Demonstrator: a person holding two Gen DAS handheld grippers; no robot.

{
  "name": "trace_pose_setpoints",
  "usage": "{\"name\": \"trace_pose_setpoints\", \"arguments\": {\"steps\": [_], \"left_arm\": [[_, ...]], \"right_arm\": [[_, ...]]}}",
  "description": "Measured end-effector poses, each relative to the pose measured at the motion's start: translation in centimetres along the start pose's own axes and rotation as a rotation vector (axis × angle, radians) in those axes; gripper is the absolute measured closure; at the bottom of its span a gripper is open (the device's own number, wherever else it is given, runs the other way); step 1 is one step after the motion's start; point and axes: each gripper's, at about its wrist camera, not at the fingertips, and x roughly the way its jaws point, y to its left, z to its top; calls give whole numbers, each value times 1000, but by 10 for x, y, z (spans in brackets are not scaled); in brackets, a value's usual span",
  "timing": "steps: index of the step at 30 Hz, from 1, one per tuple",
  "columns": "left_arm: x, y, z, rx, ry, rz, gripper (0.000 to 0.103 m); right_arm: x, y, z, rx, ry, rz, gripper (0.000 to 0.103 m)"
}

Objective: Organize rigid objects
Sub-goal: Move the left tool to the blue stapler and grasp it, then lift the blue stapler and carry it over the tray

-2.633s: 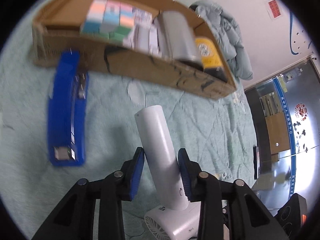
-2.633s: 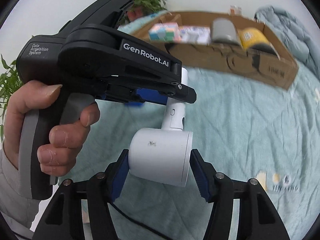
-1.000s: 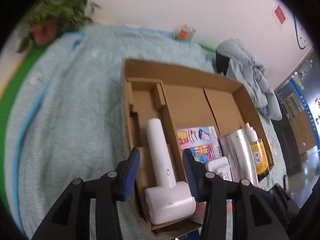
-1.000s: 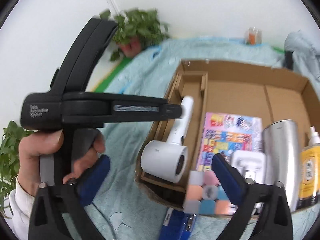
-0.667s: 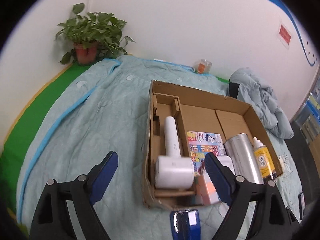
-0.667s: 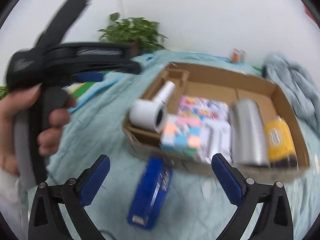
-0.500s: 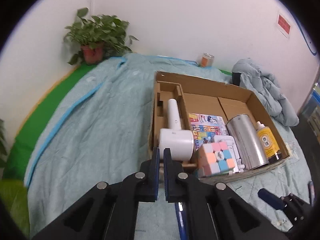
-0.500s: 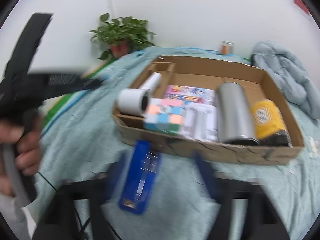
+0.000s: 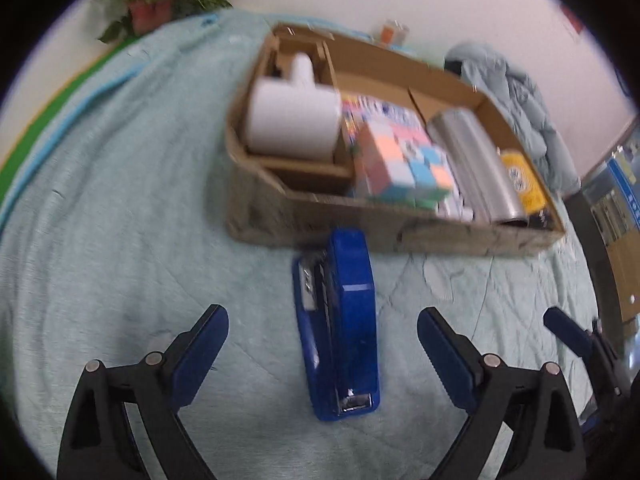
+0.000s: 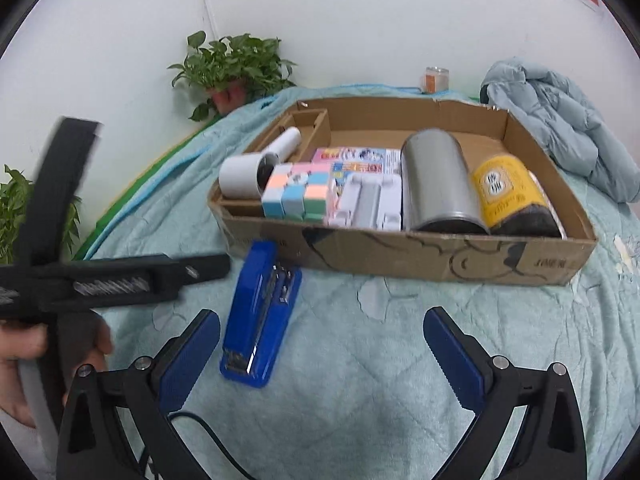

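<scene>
A blue stapler (image 9: pixel 344 320) lies on the teal quilt just in front of the cardboard box (image 9: pixel 400 232). My left gripper (image 9: pixel 322 320) hovers over the stapler. Its jaws are opening wide on either side of it, pads clear of it. My right gripper (image 10: pixel 322 318) is opening too, with only quilt between its jaws; the stapler (image 10: pixel 260 312) is just left of centre. In the box (image 10: pixel 440 256) lie a white hair dryer (image 10: pixel 248 174), a pastel cube (image 10: pixel 300 192), a steel tumbler (image 10: pixel 436 176) and a yellow bottle (image 10: pixel 508 188).
A hand (image 10: pixel 20 350) grips the left device's handle at the left edge. A black cable (image 10: pixel 200 424) trails on the quilt near the right gripper. A potted plant (image 10: pixel 232 68), a small jar (image 10: pixel 436 78) and a blue-grey jacket (image 10: pixel 560 120) sit behind the box.
Both grippers released the hair dryer into the box's left compartment and drew back toward the near side, sinking. The left jaws shut, then opened wide over the stapler.
</scene>
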Motion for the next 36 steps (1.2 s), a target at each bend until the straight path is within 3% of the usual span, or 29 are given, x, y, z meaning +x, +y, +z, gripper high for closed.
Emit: {"name": "trace_pose_setpoints", "arguments": {"steps": [4,6,9,13,17,21,26,29,34,36], "left_arm": [[26,-3,-8,-80,127,-135,21],[32,-11,-11,-78,167,-171,34],[33,-24,-17,-74,158,-142,33],[32,-38,-25,-51,176,-217,34],[20,-37,-29,-71,136,-189,34],[1,-20,-31,-98,61,-124,33],[-3,8,-35,-176,55,-107,33],[-3,15,-36,-194,47,-104,33],[10,8,-34,-169,85,-128,33],[18,3,-34,-173,106,-136,33]], "right_arm": [[10,-12,-12,24,57,8,1],[14,-21,-18,60,84,21,1],[15,-30,-31,61,114,59,1],[15,-33,-53,-5,128,51,1],[23,-31,-67,3,182,112,4],[25,-16,-59,-75,124,139,7],[51,-3,-41,-139,104,137,31],[76,8,-34,-171,160,142,43],[94,17,-36,-153,195,176,60],[93,14,-35,-125,209,177,62]]}}
